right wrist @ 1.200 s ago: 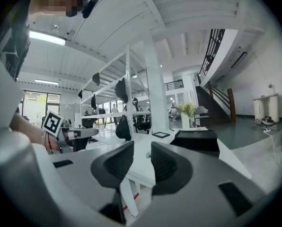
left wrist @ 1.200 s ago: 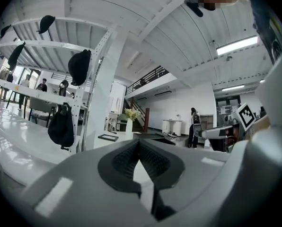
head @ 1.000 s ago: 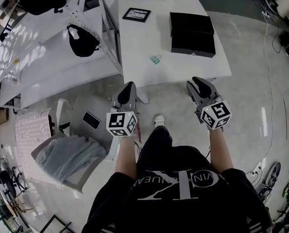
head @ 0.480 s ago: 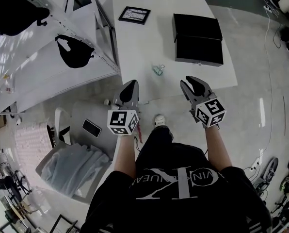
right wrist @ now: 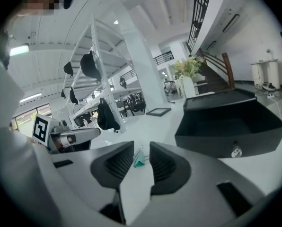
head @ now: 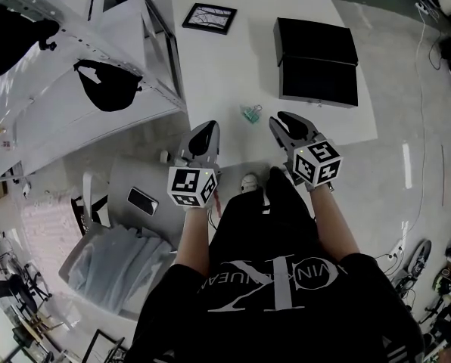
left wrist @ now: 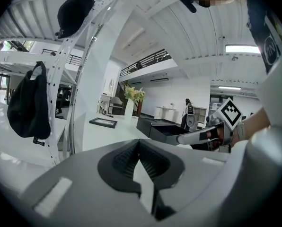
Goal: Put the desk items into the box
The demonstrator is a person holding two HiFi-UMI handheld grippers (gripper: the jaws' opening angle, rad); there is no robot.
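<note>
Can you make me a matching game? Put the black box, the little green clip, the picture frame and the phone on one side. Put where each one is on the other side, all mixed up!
Things:
1. black box
2. green clip
3. picture frame
4. phone

Places:
A. off the table, on the grey seat
B. near the table's front edge, just ahead of the right gripper
C. right side of the table
D. far left part of the table

Pairs: 1-C, 2-B, 3-D, 4-A.
</note>
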